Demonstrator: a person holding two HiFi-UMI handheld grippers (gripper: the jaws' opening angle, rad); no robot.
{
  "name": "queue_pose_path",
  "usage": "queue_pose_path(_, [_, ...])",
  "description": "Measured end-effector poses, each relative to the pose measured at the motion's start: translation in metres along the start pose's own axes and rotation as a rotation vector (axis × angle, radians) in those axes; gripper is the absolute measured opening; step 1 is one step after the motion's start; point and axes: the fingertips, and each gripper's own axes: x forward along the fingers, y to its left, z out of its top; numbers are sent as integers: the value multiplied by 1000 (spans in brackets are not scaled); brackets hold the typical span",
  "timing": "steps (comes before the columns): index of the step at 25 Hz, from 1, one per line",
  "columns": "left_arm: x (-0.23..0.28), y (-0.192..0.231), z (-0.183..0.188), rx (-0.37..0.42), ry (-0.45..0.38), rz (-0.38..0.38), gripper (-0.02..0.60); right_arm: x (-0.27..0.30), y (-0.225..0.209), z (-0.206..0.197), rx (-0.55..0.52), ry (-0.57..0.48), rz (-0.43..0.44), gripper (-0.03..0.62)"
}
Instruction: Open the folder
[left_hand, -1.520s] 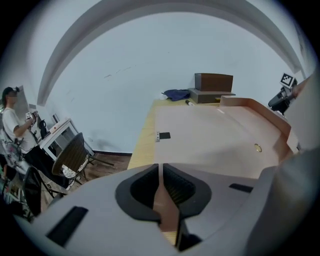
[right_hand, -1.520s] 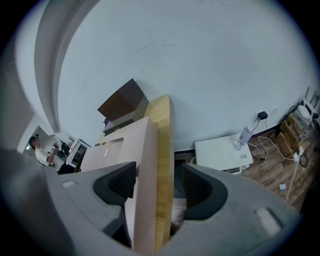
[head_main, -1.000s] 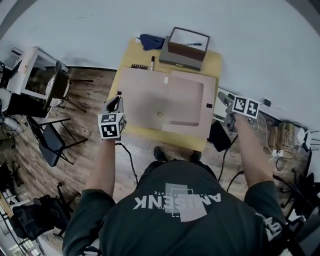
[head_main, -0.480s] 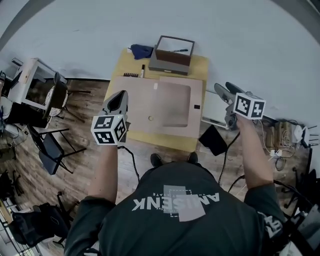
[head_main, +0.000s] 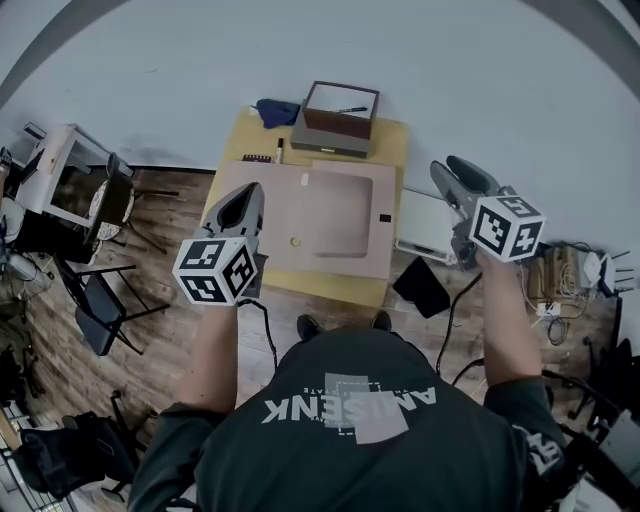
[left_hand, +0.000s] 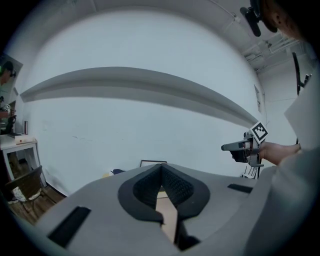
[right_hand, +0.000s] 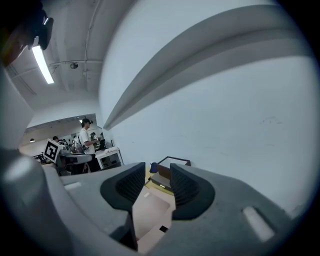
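A tan folder (head_main: 330, 215) lies spread flat on the yellow table (head_main: 395, 135), with a small dark tab at its right edge. Both grippers hang high above the floor, clear of the table. My left gripper (head_main: 248, 192) is over the folder's left edge, shut, with nothing between its pads (left_hand: 161, 172). My right gripper (head_main: 447, 170) is off the table's right side. Its jaws are closing with a gap still between them and nothing in it (right_hand: 156, 170). Past them the folder (right_hand: 150, 215) shows far below.
A brown open box (head_main: 340, 108) with a pen in it stands at the table's back. A blue cloth (head_main: 275, 110) and a marker (head_main: 279, 150) lie near it. A white flat object (head_main: 428, 225) and a black pad (head_main: 422, 285) lie at the right. Chairs (head_main: 100, 300) stand at the left.
Both grippers have risen away from the table toward the head camera. The folder has not moved.
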Motion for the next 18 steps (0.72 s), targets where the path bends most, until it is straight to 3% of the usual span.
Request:
queue_pose_path(6, [1,-14,13,90,0,29,2,-11,3,15,-39,-25,-56,66])
queue_pose_path(9, [0,-20,24,67,-15,13,2,-16,15,24,-65,-49,-40,35])
queue_pose_path(18, [-2,-21,50,139,-70,99,2,-26,20,37,-167,-77,-92,6])
